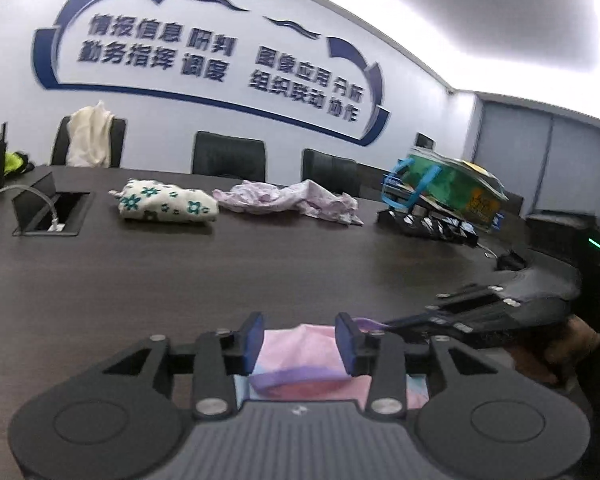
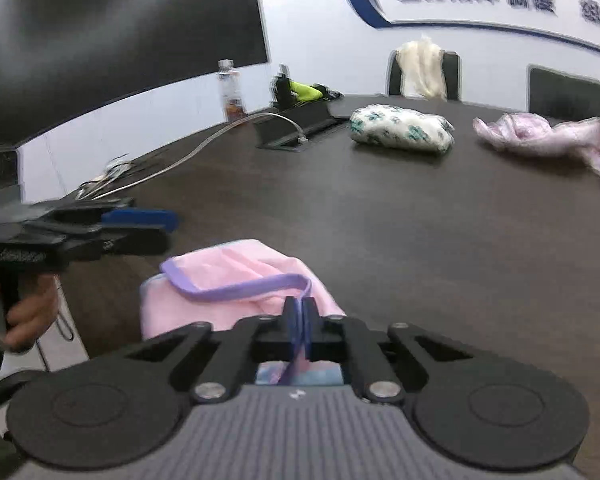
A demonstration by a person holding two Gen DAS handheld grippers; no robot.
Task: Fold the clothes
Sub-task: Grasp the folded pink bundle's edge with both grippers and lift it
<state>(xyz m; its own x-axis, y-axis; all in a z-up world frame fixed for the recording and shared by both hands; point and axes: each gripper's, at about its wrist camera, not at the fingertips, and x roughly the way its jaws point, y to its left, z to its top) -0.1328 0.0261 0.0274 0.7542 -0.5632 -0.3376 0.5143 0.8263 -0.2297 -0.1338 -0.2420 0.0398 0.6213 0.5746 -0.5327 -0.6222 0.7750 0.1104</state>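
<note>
While right hand-held gripper pinches pink garment, left hand-held gripper parted.

Pink garment with purple trim, dark table.

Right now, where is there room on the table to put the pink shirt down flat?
The widest bare stretch of table lies between the pink garment and the far row: flowered bundle, crumpled lilac clothes. The green bag corner is crowded.
</note>
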